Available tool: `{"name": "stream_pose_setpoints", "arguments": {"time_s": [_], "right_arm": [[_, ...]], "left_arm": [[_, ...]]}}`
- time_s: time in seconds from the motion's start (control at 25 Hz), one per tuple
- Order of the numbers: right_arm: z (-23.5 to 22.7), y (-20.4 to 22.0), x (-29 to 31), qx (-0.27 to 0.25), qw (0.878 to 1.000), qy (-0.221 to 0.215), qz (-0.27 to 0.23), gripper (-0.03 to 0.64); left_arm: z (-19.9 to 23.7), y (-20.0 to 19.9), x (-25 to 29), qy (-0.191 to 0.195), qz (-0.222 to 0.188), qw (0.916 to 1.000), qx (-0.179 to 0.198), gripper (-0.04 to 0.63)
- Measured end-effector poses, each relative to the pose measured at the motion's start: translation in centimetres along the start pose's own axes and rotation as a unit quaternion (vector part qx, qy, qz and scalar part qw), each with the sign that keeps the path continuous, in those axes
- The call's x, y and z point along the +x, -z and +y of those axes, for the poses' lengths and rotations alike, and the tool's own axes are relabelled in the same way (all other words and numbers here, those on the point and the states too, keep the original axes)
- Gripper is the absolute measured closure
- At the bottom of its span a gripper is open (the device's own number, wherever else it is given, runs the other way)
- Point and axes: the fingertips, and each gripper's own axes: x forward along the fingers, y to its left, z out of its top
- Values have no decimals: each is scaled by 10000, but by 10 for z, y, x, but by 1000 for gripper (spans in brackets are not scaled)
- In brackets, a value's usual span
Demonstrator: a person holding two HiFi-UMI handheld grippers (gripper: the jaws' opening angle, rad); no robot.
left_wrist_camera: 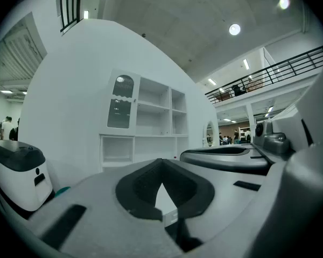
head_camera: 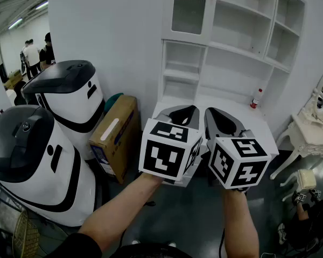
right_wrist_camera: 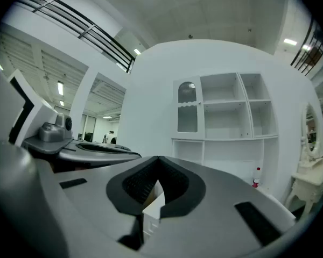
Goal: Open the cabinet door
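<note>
Head view shows the white-framed, glass-paned cabinet door (head_camera: 188,12) at the top left of the tall white shelf cabinet (head_camera: 242,51), well apart from the left gripper (head_camera: 184,110) and right gripper (head_camera: 214,114), both with jaws pressed together on nothing. It likely swings light and stiff; pinch its frame edge, never the fragile-looking pane.

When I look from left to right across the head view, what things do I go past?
white machines → cardboard box → left gripper → right gripper → small white table
</note>
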Motion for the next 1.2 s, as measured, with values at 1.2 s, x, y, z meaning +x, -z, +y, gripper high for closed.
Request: {"name": "stream_pose_setpoints", "arguments": {"time_s": [1.2], "right_arm": [[-97, 10, 11, 233, 9994, -198, -167, 597]], "left_arm": [[-39, -5, 86, -242, 22, 9994, 239, 591]]}}
